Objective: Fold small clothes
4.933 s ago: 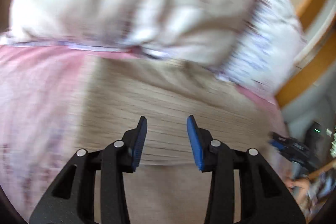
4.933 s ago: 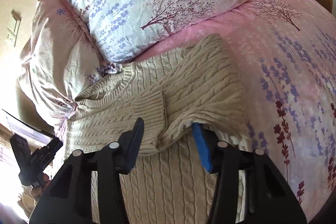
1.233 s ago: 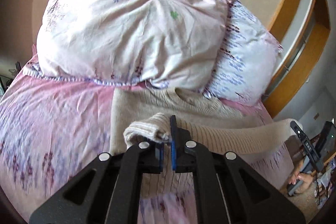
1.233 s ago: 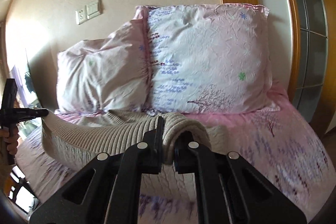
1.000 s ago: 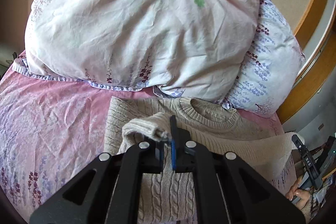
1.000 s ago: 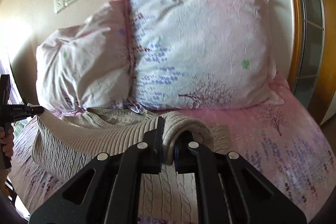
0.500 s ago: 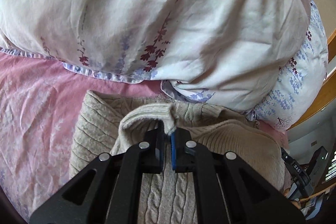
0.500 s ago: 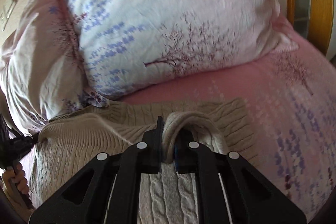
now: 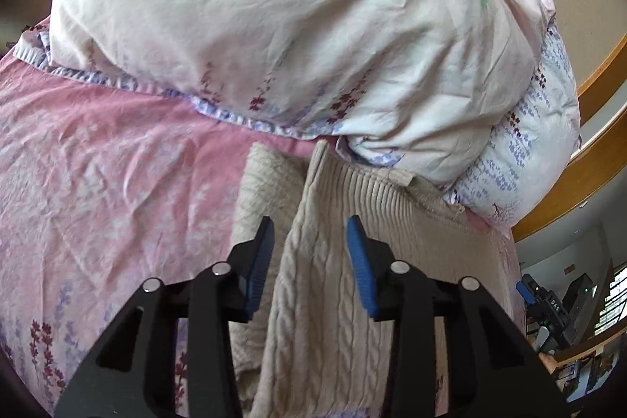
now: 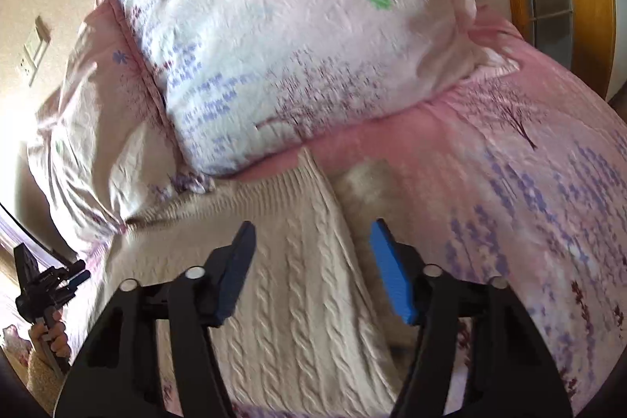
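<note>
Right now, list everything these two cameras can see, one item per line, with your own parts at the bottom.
sweater: one, beige cable knit, folded on the bed just below the pillows, its ribbed edge toward them
pillows: two, pale pink floral and white with lilac print, leaning side by side at the head of the bed
bedsheet: one, pink with purple flower print, under everything
wall switch plate: one, cream, on the beige wall left of the pillows
wooden frame: orange-brown, at the right edge
left claw: one, black with blue pads, open over the sweater
right claw: one, black with blue pads, open over the sweater's right edge
</note>
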Available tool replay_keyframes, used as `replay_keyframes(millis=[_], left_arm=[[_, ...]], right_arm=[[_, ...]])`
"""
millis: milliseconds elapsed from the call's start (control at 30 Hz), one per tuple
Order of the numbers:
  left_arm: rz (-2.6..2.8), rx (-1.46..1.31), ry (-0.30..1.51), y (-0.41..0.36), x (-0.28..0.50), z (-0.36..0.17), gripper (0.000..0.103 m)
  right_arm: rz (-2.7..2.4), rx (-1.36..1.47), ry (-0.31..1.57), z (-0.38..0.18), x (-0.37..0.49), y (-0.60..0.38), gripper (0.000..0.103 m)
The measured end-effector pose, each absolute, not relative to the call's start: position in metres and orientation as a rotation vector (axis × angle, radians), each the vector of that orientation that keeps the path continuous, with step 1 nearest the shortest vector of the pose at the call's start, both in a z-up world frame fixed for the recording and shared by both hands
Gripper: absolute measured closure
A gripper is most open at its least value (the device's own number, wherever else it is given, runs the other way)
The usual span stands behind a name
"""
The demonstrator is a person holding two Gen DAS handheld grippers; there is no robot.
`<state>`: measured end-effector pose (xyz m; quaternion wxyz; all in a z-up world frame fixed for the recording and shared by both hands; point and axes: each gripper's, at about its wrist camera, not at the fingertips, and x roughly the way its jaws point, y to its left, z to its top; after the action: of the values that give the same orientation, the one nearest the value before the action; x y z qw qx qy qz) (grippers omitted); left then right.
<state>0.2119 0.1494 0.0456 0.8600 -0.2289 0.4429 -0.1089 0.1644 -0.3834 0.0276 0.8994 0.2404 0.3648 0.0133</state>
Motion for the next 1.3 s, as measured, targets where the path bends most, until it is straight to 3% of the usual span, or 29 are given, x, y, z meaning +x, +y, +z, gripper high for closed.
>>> replay_keyframes(millis=[133, 433, 533, 600, 633, 833, 967, 1067, 1167, 1233, 1267, 1300], left_arm=[[-0.217, -0.438, 0.987, 0.148, 0.199, 0.034, 0.072], [-0.189, -0.276, 1.014, 0.121, 0.192, 0.025, 0.072], [-0.2, -0.274, 1.023, 0.116, 0.193, 0.021, 0.075], [-0.195, -0.261, 1.026, 0.113, 0.193, 0.019, 0.088], [-0.196, -0.263, 1.027, 0.112, 0.193, 0.018, 0.095], [-0.186, -0.294, 0.964, 0.117, 0.187, 0.029, 0.097], [-0.174, -0.311, 0.982, 0.126, 0.188, 0.023, 0.097], [-0.167, -0.321, 0.99, 0.126, 0.189, 0.013, 0.097], [-0.174, -0.304, 0.981, 0.122, 0.187, 0.016, 0.093], [-0.181, -0.342, 0.96, 0.129, 0.184, 0.022, 0.088], [-0.183, -0.373, 0.939, 0.136, 0.18, 0.027, 0.084], [-0.187, -0.404, 0.917, 0.143, 0.178, 0.031, 0.07]], right_arm=[[0.029, 0.481, 0.806, 0.014, 0.162, -0.38, 0.051], [-0.013, 0.388, 0.865, 0.001, 0.166, -0.367, 0.054], [-0.013, 0.362, 0.864, -0.002, 0.163, -0.364, 0.075], [0.0, 0.362, 0.853, -0.001, 0.16, -0.366, 0.091], [0.015, 0.375, 0.846, 0.0, 0.159, -0.367, 0.092], [-0.005, 0.432, 0.744, 0.023, 0.146, -0.375, 0.094], [-0.049, 0.438, 0.81, 0.007, 0.149, -0.378, 0.094], [-0.072, 0.419, 0.843, -0.006, 0.155, -0.377, 0.093], [-0.093, 0.367, 0.871, 0.002, 0.161, -0.371, 0.084], [-0.108, 0.362, 0.869, 0.013, 0.161, -0.366, 0.07], [-0.117, 0.354, 0.853, 0.017, 0.158, -0.364, 0.053], [-0.12, 0.34, 0.822, 0.027, 0.155, -0.359, 0.04]])
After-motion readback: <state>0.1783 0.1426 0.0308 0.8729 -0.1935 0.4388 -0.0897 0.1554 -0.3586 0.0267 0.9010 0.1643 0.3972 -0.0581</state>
